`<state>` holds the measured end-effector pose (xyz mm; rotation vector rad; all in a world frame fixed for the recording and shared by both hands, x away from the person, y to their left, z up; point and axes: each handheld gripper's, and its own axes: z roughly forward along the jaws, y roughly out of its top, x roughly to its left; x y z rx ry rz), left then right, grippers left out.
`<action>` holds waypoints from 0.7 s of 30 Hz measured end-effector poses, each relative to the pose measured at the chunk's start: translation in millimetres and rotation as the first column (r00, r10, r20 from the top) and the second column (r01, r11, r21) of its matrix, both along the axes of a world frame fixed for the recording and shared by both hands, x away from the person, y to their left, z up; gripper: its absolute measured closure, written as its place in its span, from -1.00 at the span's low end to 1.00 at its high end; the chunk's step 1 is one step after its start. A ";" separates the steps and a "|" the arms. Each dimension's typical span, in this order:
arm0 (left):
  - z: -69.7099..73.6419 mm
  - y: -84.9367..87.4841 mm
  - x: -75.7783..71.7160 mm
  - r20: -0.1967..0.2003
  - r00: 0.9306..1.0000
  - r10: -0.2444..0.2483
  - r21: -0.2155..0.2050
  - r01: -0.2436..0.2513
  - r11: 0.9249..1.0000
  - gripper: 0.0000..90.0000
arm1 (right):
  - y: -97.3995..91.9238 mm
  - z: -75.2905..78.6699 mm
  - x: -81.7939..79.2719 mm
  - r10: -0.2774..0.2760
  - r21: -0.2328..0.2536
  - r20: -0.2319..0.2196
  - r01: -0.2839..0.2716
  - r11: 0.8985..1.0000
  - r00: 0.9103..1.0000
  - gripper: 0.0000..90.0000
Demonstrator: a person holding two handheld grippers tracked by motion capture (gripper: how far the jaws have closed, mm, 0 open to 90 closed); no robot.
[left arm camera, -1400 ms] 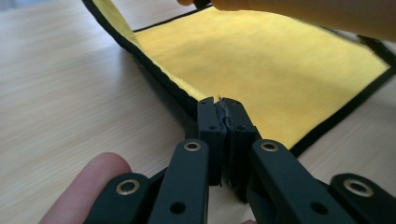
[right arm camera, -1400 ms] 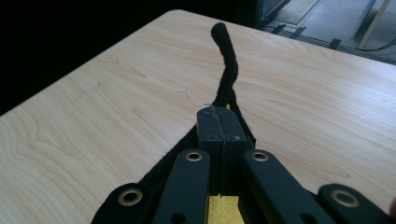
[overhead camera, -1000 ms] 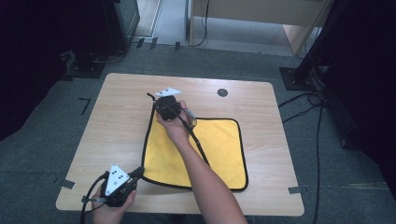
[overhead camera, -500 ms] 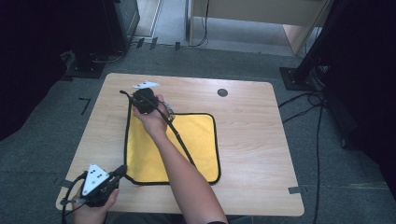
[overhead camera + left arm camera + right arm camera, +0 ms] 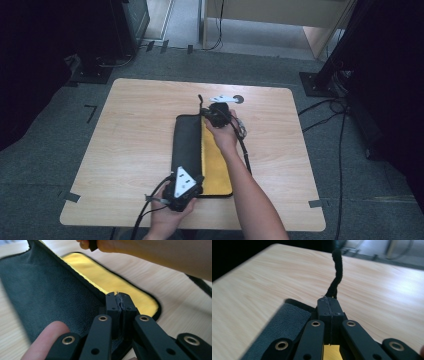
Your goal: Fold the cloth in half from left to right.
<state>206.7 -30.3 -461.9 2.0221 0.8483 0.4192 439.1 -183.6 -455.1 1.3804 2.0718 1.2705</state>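
A cloth lies on the wooden table [image 5: 125, 125], folded over itself: its dark grey underside [image 5: 186, 147] faces up and a yellow strip [image 5: 216, 165] shows along the right. My left gripper [image 5: 196, 181] is at the near edge, shut on the cloth's black hem [image 5: 119, 296], with grey fabric [image 5: 50, 290] to its left and yellow [image 5: 110, 282] beyond. My right gripper [image 5: 206, 116] is at the far corner, shut on that corner [image 5: 329, 301]. A black hanging loop [image 5: 336, 272] sticks up past its jaws.
A small black round hole [image 5: 238, 99] sits in the table just behind the right gripper. The right gripper's cable [image 5: 245, 150] trails along the forearm beside the cloth. Dark stands and floor cables [image 5: 325, 107] surround the table.
The cloth lay flat with its yellow side up and was dragged left. Both grippers have since swung right with its left edge, folding it so the grey side faces up.
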 end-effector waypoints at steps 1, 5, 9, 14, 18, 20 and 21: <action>-3.0 -8.1 2.0 -0.011 1.000 -0.010 -0.003 0.010 1.000 0.96 | -7.4 -3.0 -0.2 -0.013 -0.004 -0.004 0.013 1.000 1.000 1.00; -14.7 -31.5 7.0 -0.037 0.999 -0.027 0.013 0.027 1.000 0.96 | -38.5 -17.8 -0.7 -0.064 -0.015 -0.033 0.064 0.998 0.997 1.00; -25.3 -43.7 8.5 -0.061 0.997 -0.040 0.035 0.043 0.998 0.96 | -54.7 -28.2 -0.2 -0.107 -0.024 -0.045 0.106 0.994 0.993 1.00; -28.0 -47.6 7.0 -0.083 0.993 -0.081 0.012 0.083 0.997 0.75 | -65.3 -32.9 0.2 -0.143 -0.028 -0.058 0.142 0.990 0.988 1.00; -19.1 -38.7 -1.5 -0.049 0.994 -0.100 -0.026 0.099 0.995 0.33 | -69.9 -31.8 -5.6 -0.153 -0.059 -0.044 0.151 0.987 0.987 0.79; -13.8 -27.6 -3.7 -0.037 0.995 -0.094 -0.055 0.092 0.994 0.21 | -73.5 -30.3 -9.8 -0.164 -0.048 -0.050 0.162 0.986 0.985 0.71; -11.8 -20.6 -4.0 -0.033 0.995 -0.090 -0.061 0.088 0.994 0.19 | -75.6 -29.1 -12.8 -0.166 -0.032 -0.060 0.164 0.986 0.984 0.69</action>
